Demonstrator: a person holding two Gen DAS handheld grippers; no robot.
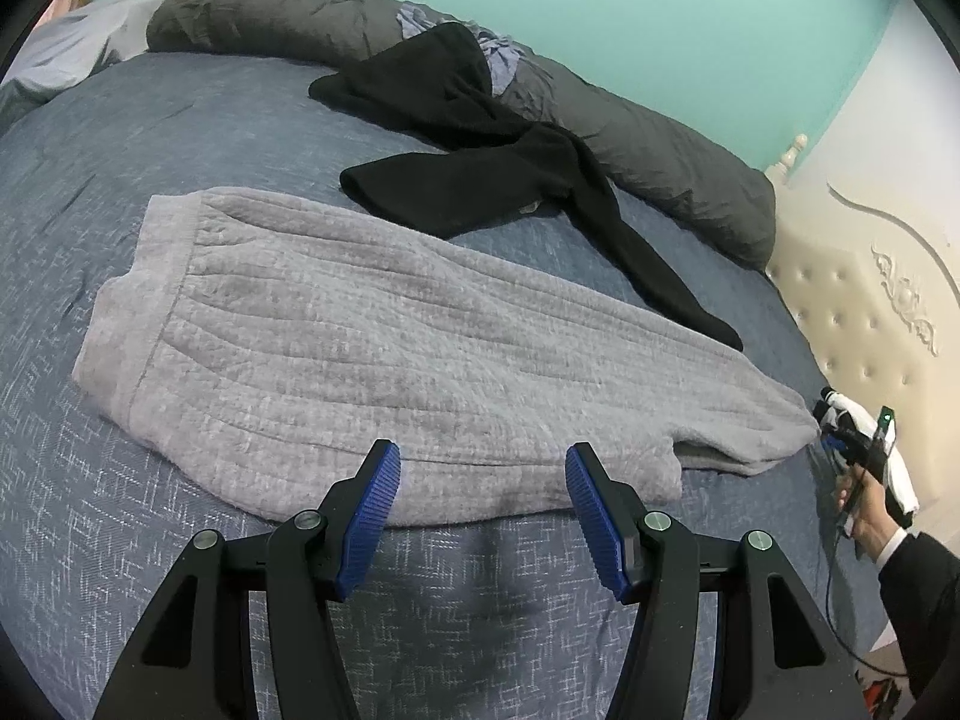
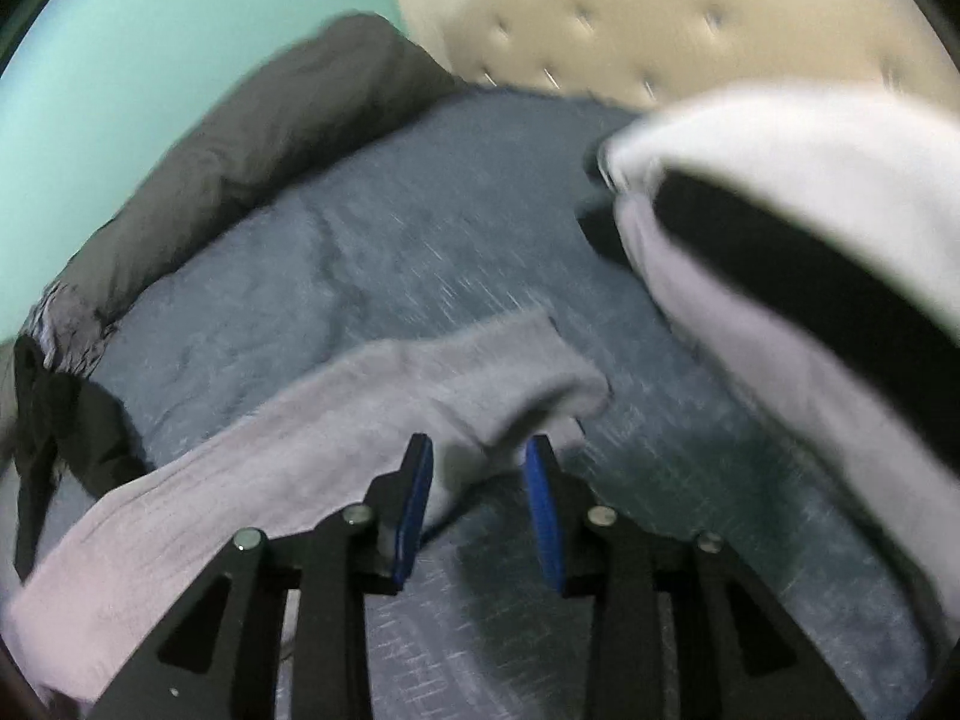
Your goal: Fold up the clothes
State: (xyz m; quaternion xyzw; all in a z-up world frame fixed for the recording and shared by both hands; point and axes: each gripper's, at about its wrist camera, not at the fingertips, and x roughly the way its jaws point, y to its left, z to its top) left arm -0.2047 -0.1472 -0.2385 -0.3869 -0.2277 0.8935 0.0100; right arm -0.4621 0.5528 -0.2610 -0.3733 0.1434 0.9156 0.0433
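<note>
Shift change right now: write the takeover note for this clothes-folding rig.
Left tool: open, empty, at the near edge of the grey ribbed garment.
Right tool: open, around the garment's narrow end; contact unclear, view blurred.
Grey garment lies lengthwise on the blue bedspread. Black garment lies crumpled behind it, untouched.
Done: grey garment laid out.
Left: fold the grey one further, then the black one.

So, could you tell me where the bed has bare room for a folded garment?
Bare blue bedspread lies left of the grey knit garment and the black garment. Crowded along the wall, where the dark duvet lies bunched.
</note>
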